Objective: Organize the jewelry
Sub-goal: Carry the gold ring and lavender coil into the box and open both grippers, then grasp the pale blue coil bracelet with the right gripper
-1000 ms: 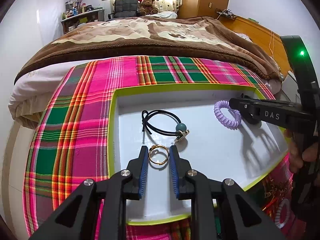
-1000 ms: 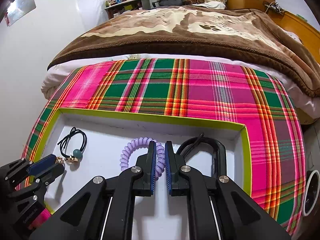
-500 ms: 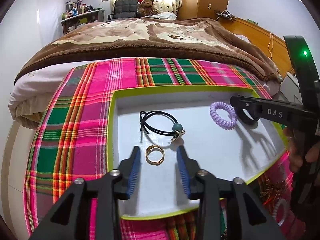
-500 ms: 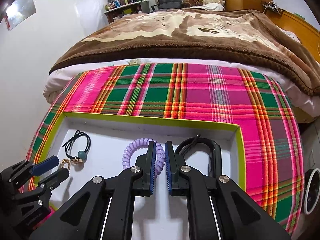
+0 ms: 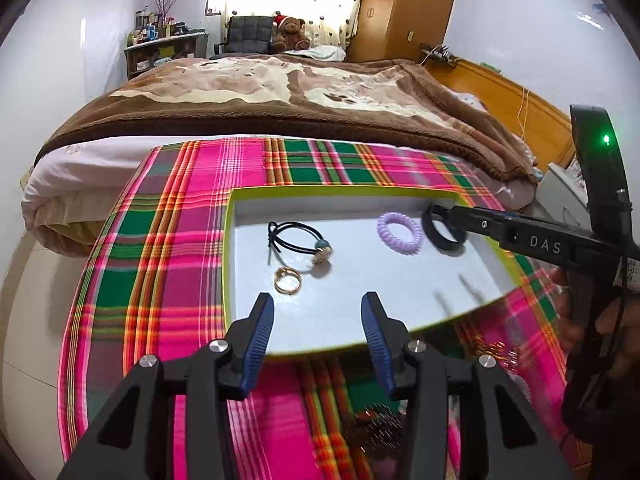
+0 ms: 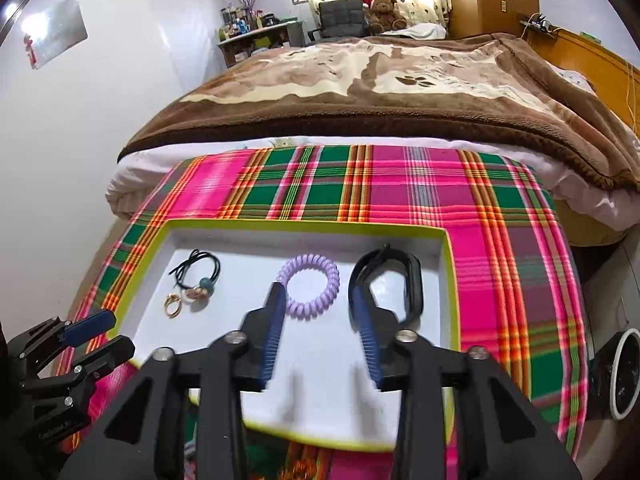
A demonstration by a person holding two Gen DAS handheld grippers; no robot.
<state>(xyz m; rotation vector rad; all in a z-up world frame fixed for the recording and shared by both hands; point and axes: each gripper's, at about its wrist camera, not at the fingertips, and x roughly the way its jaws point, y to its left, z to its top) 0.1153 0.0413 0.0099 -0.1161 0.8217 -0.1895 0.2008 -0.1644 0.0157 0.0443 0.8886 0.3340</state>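
A white tray with a lime rim [image 5: 340,190] [image 6: 304,224] lies on a plaid cloth. It holds a gold ring [image 5: 287,281] [image 6: 173,305], a black hair tie with a teal bead [image 5: 298,240] [image 6: 200,270], a purple coil hair tie [image 5: 400,233] [image 6: 310,286] and a black band [image 5: 442,232] [image 6: 400,280]. My left gripper [image 5: 318,312] [image 6: 96,332] hovers over the tray's near edge, short of the ring, its jaws opening and holding nothing. The jaws of my right gripper [image 6: 318,296] are also opening. The coil lies free on the tray just beyond its tips.
The pink and green plaid cloth [image 5: 168,272] covers the foot of a bed with a brown blanket [image 5: 280,96]. Loose jewelry [image 5: 376,416] lies on the cloth before the tray. A person's hand [image 5: 560,300] holds the right gripper. A white-rimmed round object [image 6: 624,372] sits at far right.
Both grippers let go and drew back and up. The left one opened off the gold ring; the right one opened off the purple coil. Both items stay in the tray.
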